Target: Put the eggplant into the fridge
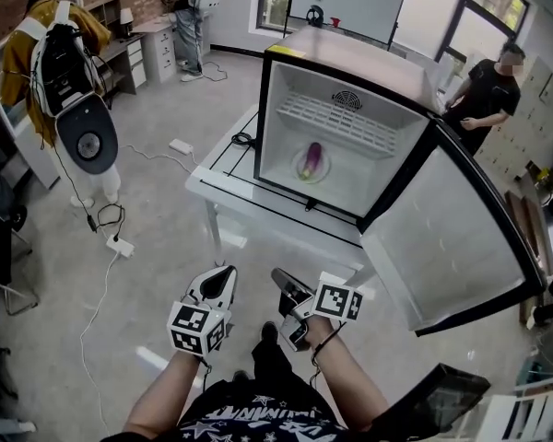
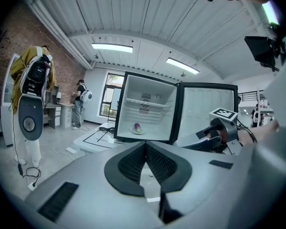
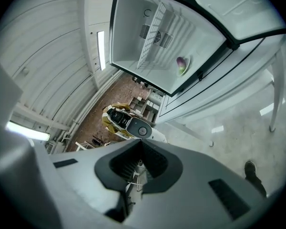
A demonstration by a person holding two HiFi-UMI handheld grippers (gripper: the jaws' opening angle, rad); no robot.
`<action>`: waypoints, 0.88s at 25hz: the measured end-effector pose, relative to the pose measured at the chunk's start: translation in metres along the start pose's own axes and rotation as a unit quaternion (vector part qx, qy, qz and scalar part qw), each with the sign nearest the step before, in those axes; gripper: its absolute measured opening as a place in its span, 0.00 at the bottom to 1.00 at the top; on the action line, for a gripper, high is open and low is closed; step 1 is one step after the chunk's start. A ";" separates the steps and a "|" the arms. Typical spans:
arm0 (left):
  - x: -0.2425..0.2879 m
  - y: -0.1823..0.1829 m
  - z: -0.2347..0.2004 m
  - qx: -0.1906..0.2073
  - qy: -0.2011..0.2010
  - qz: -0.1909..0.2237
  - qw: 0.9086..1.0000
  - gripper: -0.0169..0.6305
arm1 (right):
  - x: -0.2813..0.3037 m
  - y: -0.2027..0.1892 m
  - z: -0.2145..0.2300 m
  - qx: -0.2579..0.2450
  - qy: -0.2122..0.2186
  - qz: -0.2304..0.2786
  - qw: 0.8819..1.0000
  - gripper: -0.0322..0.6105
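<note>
- As we look down from the head view, the eggplant (image 1: 311,160) lies inside the fridge (image 1: 267,109), on a small pale plate (image 1: 298,174) on the floor of the cabinet, below the white wire shelf (image 1: 336,122).
- We see the fridge door (image 1: 452,238) swung wide open to our right; the fridge stands on a white table (image 1: 221,180).
- We hold both tools low in front of our body, well apart from the table and the fridge.
- Our left gripper (image 1: 217,285) has its jaws brought together with nothing between them; its own view shows the tips meeting at the left gripper (image 2: 145,145) and, beyond them, the eggplant (image 2: 137,127) in the open fridge.
- Our right gripper (image 1: 288,285) is likewise closed and empty; its view is tilted, with the right gripper (image 3: 140,143) in the foreground and the eggplant (image 3: 180,62) on its plate seen far off.
- We can make out a person in black (image 1: 484,95) standing behind the fridge on the right.
</note>
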State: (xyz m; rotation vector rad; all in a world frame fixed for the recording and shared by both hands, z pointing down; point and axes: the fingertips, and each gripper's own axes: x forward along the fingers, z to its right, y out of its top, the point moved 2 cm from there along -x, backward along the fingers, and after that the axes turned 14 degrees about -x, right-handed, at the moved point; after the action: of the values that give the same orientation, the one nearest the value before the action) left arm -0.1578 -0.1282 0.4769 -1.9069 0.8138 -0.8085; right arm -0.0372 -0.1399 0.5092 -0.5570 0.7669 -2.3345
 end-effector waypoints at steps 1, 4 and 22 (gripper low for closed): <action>-0.005 -0.001 0.002 0.001 -0.002 0.000 1.000 0.04 | -0.006 -0.003 -0.003 -0.003 -0.003 0.002 1.000 0.06; -0.019 -0.008 0.012 -0.001 -0.010 0.002 1.000 0.04 | -0.025 -0.014 -0.008 -0.007 -0.014 0.009 1.000 0.06; -0.037 -0.023 0.060 0.007 -0.027 0.009 1.000 0.04 | -0.078 -0.029 -0.021 -0.029 -0.015 0.022 0.999 0.06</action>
State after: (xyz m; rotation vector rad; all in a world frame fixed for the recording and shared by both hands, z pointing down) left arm -0.1264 -0.0618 0.4662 -1.8985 0.7903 -0.7462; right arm -0.0037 -0.0617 0.4971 -0.5933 0.8272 -2.2647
